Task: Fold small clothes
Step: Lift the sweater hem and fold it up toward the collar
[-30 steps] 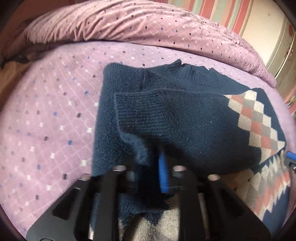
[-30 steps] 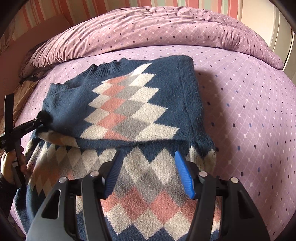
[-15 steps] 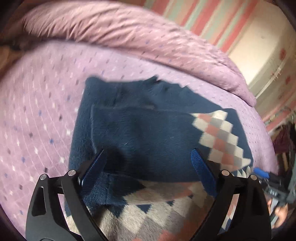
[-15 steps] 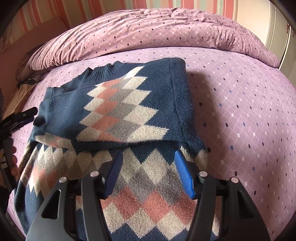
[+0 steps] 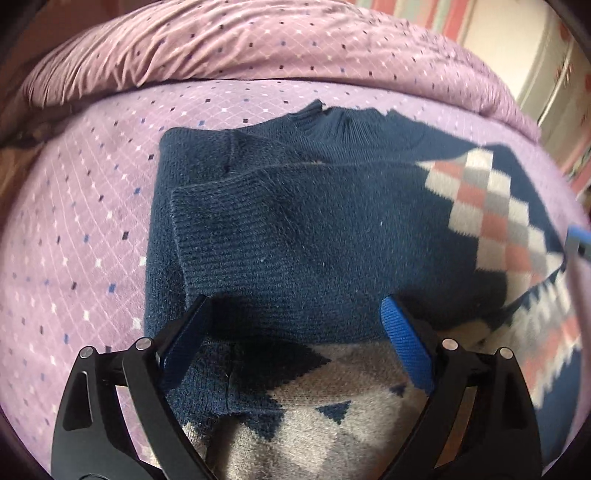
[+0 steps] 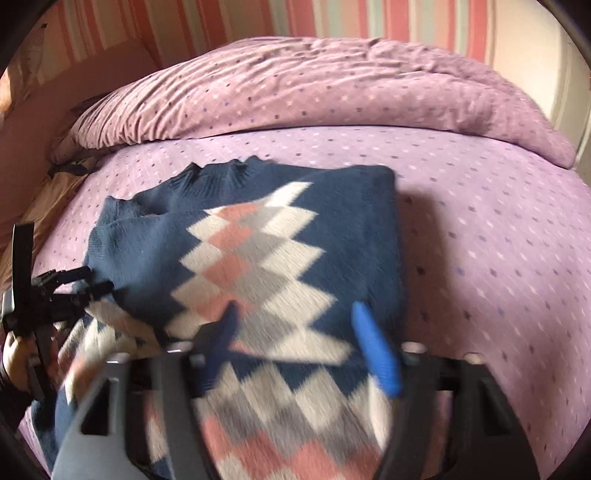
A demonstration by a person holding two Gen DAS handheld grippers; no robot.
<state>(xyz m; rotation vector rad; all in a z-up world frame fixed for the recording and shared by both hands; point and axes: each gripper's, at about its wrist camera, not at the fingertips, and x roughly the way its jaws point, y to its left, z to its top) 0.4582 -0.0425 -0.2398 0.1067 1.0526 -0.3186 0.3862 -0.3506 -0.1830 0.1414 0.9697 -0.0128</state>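
Note:
A navy knit sweater (image 5: 314, 240) with a white, pink and grey diamond pattern lies on the bed, its sleeves folded across the chest. It also shows in the right wrist view (image 6: 258, 266). My left gripper (image 5: 295, 343) is open and empty, just above the folded sleeve at the sweater's left side. My right gripper (image 6: 295, 350) is open and empty over the patterned front, blurred by motion. The left gripper (image 6: 55, 291) appears at the left edge of the right wrist view, and a blue pad of the right gripper (image 5: 578, 240) at the right edge of the left wrist view.
The sweater lies on a purple bedsheet (image 6: 480, 240) with small diamond dots. A bunched duvet (image 6: 314, 96) of similar fabric lies behind it. A striped wall (image 6: 332, 18) stands at the back, and the bed's edge is at the left.
My left gripper has let go of the sleeve, opened and pulled back. My right gripper has stayed open and moved forward over the sweater.

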